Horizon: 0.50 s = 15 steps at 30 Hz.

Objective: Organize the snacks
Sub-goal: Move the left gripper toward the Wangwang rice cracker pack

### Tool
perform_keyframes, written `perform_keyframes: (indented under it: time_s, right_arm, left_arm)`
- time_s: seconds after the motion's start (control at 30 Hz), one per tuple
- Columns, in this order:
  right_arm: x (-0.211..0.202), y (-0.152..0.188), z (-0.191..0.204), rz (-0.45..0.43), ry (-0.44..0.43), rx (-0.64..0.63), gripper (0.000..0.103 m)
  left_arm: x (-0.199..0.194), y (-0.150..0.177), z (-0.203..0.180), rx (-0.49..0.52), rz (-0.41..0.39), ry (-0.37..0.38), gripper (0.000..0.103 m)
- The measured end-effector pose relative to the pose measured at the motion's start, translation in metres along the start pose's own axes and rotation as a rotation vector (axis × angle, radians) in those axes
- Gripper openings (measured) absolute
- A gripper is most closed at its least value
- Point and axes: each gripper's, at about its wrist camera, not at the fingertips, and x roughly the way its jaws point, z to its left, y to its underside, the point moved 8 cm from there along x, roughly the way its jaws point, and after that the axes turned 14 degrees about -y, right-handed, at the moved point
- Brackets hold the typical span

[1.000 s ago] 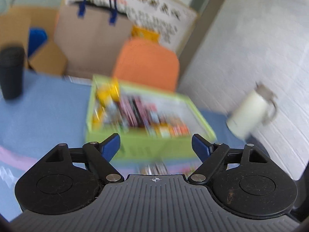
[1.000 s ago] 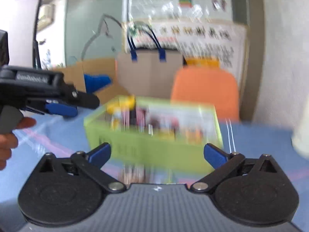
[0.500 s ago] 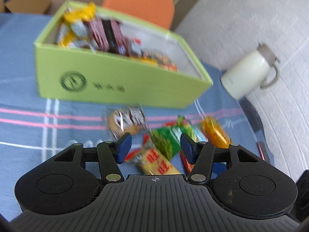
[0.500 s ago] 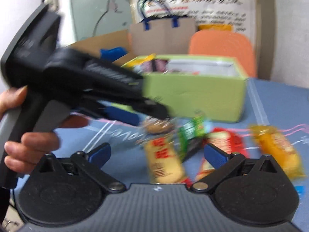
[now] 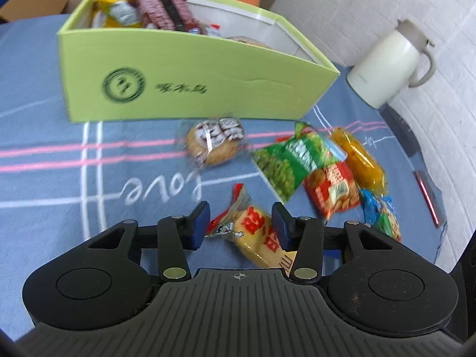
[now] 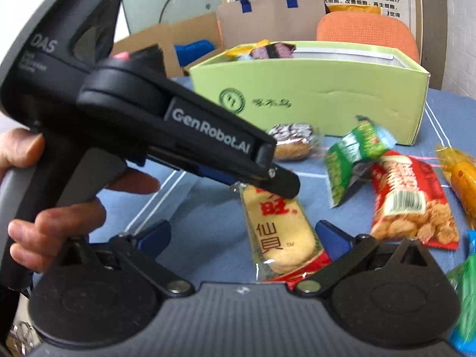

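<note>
A yellow rice cracker packet (image 5: 258, 238) (image 6: 276, 232) with red print lies on the blue tablecloth. My left gripper (image 5: 240, 224) (image 6: 279, 181) is down over its far end with the jaws closing. The packet sits between the blue pads, and I see no firm pinch. My right gripper (image 6: 242, 235) stands wide open at the packet's near end, clear of it. Behind stands the green snack box (image 5: 178, 80) (image 6: 312, 95), holding several packets. A hand grips the left tool's handle.
Loose snacks lie to the right: a round cookie pack (image 5: 215, 144), a green pea bag (image 5: 291, 160), a red bag (image 5: 333, 190), an orange packet (image 5: 360, 160) and a blue packet (image 5: 380, 211). A white jug (image 5: 386, 62) stands at the far right. An orange chair (image 6: 366, 29) is behind the table.
Both grippers dropped and tipped down from the box toward the loose snacks. The left jaws narrowed around the rice cracker packet. The right jaws stayed wide.
</note>
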Motion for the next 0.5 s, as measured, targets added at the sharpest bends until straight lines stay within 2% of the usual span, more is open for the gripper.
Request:
perform_keyframes:
  time_s: [0.13,0.2,0.33,0.4,0.5]
  right_arm:
    - [-0.005,0.013,0.021,-0.010,0.008,0.021,0.102]
    - [-0.007,0.019,0.028,-0.013,0.014,0.027,0.102]
    - [-0.015,0.029,0.038,-0.027,0.013,0.058,0.102]
    - [-0.025,0.037,0.040,-0.041,0.008,0.071,0.102]
    - [-0.035,0.040,0.040,-0.063,0.020,0.081,0.102]
  left_arm:
    - [-0.014,0.014,0.014,-0.025,-0.022,0.016,0.027]
    - [-0.022,0.019,0.020,-0.038,-0.053,-0.004,0.035]
    - [-0.043,0.029,0.034,-0.129,-0.088,0.002,0.041]
    - [-0.056,0.038,0.041,-0.180,-0.109,-0.003,0.051]
    - [-0.066,0.048,0.041,-0.214,-0.120,-0.013,0.057]
